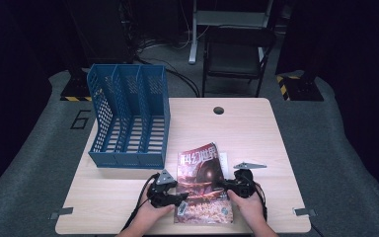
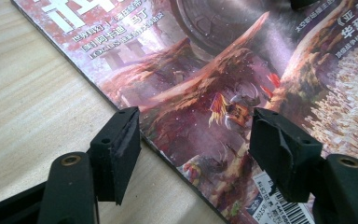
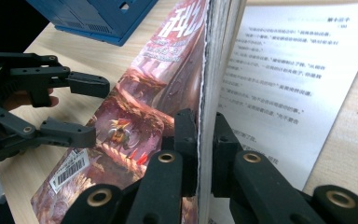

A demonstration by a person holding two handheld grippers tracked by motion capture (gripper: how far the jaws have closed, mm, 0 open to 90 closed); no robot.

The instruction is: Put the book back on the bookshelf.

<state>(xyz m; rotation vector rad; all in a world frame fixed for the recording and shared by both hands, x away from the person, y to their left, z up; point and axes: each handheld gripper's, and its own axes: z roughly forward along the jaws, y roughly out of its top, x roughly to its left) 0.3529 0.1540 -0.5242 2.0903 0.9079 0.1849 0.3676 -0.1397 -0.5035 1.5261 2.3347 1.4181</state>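
Pale wooden table (image 1: pixel 256 133), dark room. Right gripper (image 3: pixel 204 140) is clamping the glossy red-covered magazine (image 1: pixel 201 185) by its page edge, lifting it. Left gripper (image 2: pixel 193 135) is gaping astride the spine edge. Blue slotted plastic file rack (image 1: pixel 128 118) beyond; filing likely pending.

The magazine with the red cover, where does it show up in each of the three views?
High view: the magazine lies at the table's near edge, between the two grippers.
Left gripper view: its cover spreads across the upper right, spine edge between the open jaws.
Right gripper view: its page edge stands centre, clamped.
Shared landmark: the barcode.
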